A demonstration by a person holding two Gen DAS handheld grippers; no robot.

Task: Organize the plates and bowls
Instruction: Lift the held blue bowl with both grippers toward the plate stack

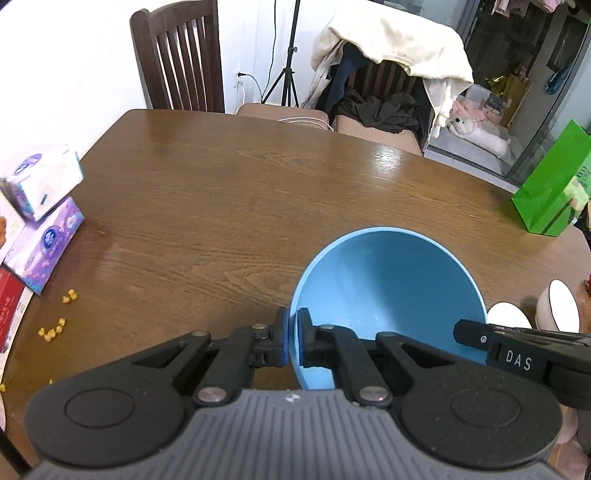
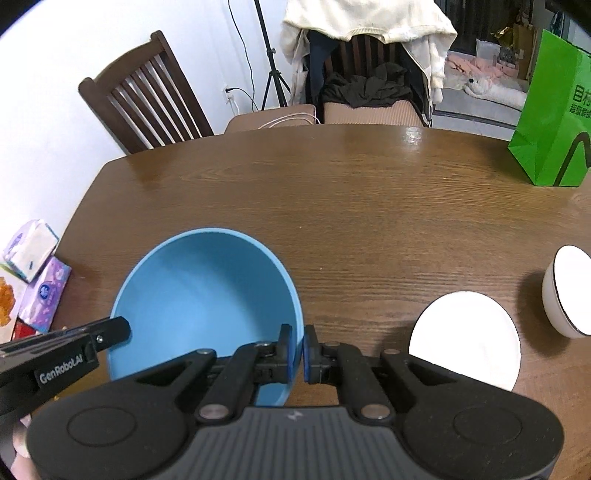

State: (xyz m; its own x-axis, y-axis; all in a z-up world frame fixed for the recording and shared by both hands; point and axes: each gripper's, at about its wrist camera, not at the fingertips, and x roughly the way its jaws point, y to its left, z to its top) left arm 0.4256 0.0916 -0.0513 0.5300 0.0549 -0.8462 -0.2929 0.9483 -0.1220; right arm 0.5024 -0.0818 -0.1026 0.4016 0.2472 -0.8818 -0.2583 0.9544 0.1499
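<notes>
While both grippers pinched the blue bowl (image 1: 388, 295) by its rim, it hung tilted above the table (image 1: 229, 206). The left gripper (image 1: 293, 341) was clamped tight on the wall at the bowl's 9 o'clock side, one pad inside and one outside; the right gripper (image 2: 298, 354) gripped the opposite wall at 3 o'clock the same way. Ahead of the bowl, toward 12 o'clock, the wood lay bare up to two chairs (image 2: 147, 99), one heaped with clothes (image 2: 369, 22). At 10 o'clock sat tissue packs (image 1: 40, 206), with yellow crumbs (image 1: 55, 328) scattered just beside them. At 3 o'clock a white plate (image 2: 467, 338) lay flat near the right gripper, and a white bowl (image 2: 567, 291) stood just beyond it. A green bag (image 2: 550, 122) stood upright at 2 o'clock near the table's far edge.
</notes>
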